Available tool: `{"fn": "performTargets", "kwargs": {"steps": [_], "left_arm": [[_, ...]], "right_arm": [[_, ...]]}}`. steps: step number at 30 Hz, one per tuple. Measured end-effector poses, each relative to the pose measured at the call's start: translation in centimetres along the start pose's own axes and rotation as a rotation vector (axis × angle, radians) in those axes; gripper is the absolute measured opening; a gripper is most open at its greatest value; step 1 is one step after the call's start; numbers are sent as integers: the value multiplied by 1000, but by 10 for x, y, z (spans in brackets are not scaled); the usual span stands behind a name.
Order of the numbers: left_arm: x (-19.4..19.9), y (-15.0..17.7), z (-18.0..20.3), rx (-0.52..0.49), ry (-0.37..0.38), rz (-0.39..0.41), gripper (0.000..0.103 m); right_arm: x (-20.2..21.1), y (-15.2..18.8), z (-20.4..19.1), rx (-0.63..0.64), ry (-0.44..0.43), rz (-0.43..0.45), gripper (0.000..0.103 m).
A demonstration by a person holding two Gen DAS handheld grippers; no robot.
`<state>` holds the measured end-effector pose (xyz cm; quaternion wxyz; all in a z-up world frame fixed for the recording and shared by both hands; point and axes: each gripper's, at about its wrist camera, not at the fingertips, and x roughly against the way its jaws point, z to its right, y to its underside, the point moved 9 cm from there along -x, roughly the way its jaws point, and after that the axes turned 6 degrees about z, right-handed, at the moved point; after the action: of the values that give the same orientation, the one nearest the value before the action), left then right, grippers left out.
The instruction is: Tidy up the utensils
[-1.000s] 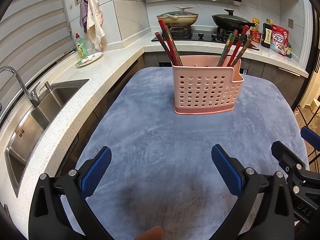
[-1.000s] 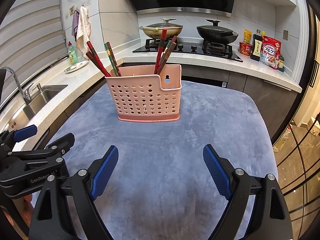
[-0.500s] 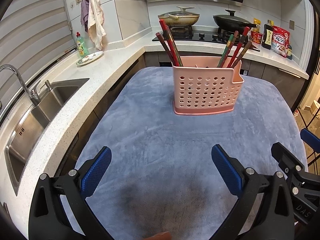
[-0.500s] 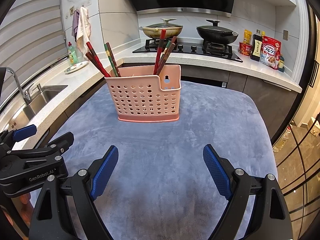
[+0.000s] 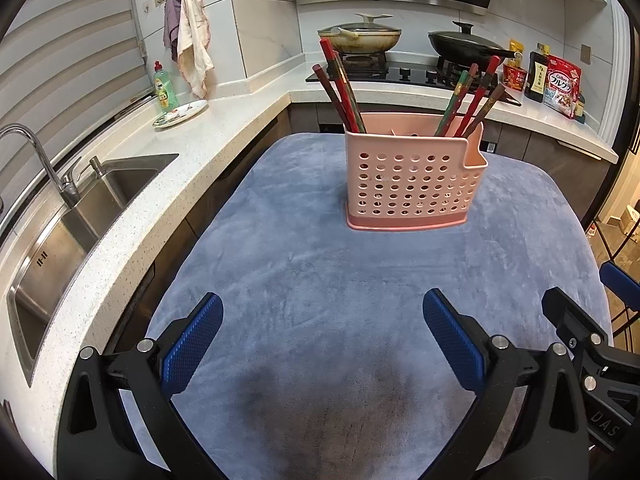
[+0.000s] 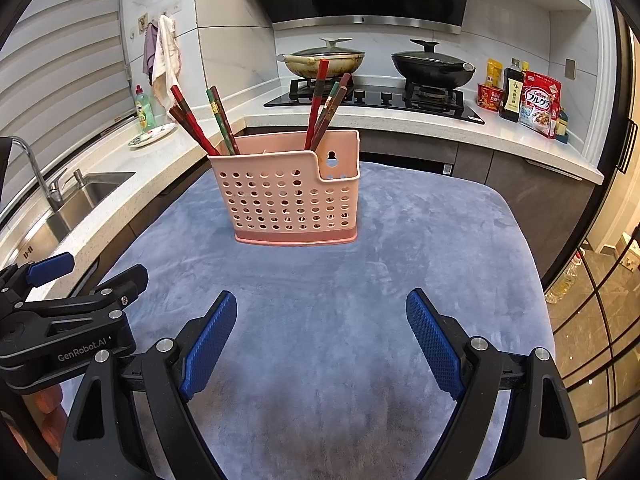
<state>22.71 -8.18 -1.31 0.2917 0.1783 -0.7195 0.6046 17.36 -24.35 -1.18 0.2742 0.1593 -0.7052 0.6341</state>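
A pink perforated utensil holder [image 5: 414, 178] [image 6: 290, 196] stands upright on a blue-grey cloth [image 5: 320, 280] [image 6: 400, 248]. Several red, green and brown chopsticks lean out of it in two bunches, one at the left end [image 5: 346, 88] [image 6: 196, 124] and one at the right end [image 5: 474, 92] [image 6: 324, 104]. My left gripper [image 5: 322, 320] hovers open above the near part of the cloth, well short of the holder, nothing between its blue pads. My right gripper [image 6: 320, 318] is open and empty the same way, beside the left one, whose body [image 6: 64, 320] shows at its left.
A white counter with a steel sink [image 5: 80, 216] and tap [image 5: 32, 152] runs along the left. A dish-soap bottle [image 5: 164, 88] and small plate [image 5: 180, 113] sit farther back. Two lidded pans [image 6: 324, 60] [image 6: 432, 66] stand on the stove, food packets [image 6: 538, 104] at its right.
A fingertip that showed at the bottom edge of the left wrist view has slipped out of sight. Both grippers and the holder stay where they were.
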Motion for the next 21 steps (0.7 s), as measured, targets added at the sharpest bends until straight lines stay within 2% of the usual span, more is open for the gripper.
{"fn": "performTargets", "kwargs": {"steps": [21], "left_arm": [[1, -2, 4, -18, 0, 7, 96]], "right_arm": [[-1, 2, 3, -7, -3, -3, 83]]}}
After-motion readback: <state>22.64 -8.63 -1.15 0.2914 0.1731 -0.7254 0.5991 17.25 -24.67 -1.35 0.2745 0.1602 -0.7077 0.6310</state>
